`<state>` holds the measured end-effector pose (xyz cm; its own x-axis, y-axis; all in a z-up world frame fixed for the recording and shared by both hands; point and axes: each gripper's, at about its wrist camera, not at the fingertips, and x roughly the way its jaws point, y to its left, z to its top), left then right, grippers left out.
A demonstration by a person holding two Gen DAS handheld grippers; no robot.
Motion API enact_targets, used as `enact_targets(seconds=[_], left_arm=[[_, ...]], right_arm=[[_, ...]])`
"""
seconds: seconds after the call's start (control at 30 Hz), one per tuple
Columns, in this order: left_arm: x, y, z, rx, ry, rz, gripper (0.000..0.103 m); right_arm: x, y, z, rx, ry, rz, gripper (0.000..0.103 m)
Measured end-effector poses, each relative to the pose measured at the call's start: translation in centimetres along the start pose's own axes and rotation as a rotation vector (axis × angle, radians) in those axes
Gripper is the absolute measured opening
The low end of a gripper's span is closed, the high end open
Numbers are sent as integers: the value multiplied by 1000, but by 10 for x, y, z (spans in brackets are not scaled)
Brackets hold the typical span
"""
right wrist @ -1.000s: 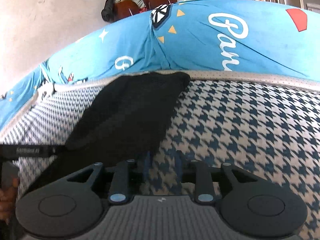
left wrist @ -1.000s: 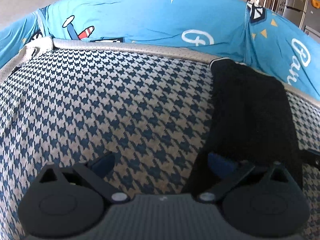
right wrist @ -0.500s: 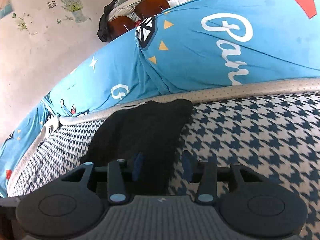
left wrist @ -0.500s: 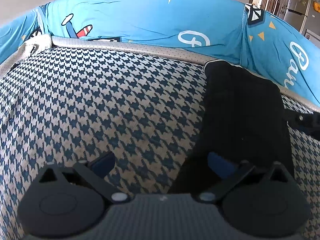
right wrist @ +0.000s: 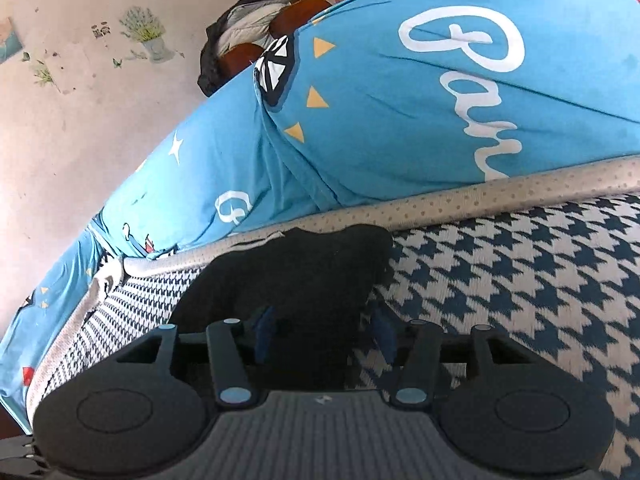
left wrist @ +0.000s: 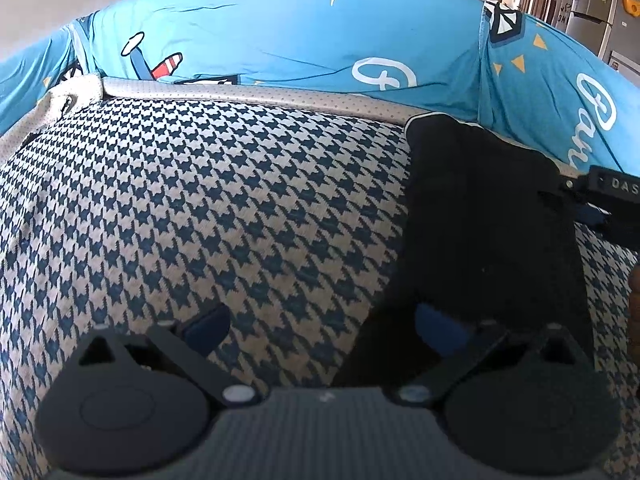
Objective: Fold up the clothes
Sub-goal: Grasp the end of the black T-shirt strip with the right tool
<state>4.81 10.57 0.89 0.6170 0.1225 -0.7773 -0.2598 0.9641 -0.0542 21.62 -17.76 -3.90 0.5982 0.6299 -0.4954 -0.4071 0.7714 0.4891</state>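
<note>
Houndstooth fabric [left wrist: 208, 216], dark blue on cream, covers the cushion under both of your hands, and it fills the near half of each view.

Nearest you in the left wrist view, your left tool [left wrist: 320, 322] sits with its jaws spread wide. One blue pad hangs over bare houndstooth; the other pad is over the near edge of the black garment [left wrist: 480, 216], and you cannot tell whether it touches the cloth. Nothing is pinched between them.

In the right wrist view, your right tool [right wrist: 324, 330] has its jaws opening. The near end of the black garment [right wrist: 296, 276] lies between the blue pads, but the pads are not pressing on it. The cloth's lowest edge is hidden behind the tool body.

Further out, the garment lies as a dark folded strip running away from you to the back of the cushion, where its far end touches the grey dotted piping [right wrist: 520, 192]. Its folds and seams are too dark to make out.

At the right edge of the left view, your right tool shows only as a cut-off black bar with part of a printed label.

Beyond the piping rises the blue printed cover [left wrist: 300, 40]. Past it, a pale wall with flower stickers [right wrist: 142, 30].
</note>
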Motion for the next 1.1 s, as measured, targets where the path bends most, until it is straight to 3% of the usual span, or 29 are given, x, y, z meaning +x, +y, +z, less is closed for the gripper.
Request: enact_targets(seconds=[0.47, 0.7, 0.9, 1.1], left_arm=[[1, -1, -2, -9, 11, -10, 103], [2, -4, -2, -11, 19, -18, 103], [2, -12, -3, 13, 36, -40, 103], [-6, -22, 0, 39, 23, -87, 103]], right_arm=[[23, -9, 2, 13, -24, 122, 50], [33, -10, 1, 20, -6, 147, 19], [17, -1, 4, 14, -65, 115, 13], [-17, 15, 11, -59, -131, -33, 12]])
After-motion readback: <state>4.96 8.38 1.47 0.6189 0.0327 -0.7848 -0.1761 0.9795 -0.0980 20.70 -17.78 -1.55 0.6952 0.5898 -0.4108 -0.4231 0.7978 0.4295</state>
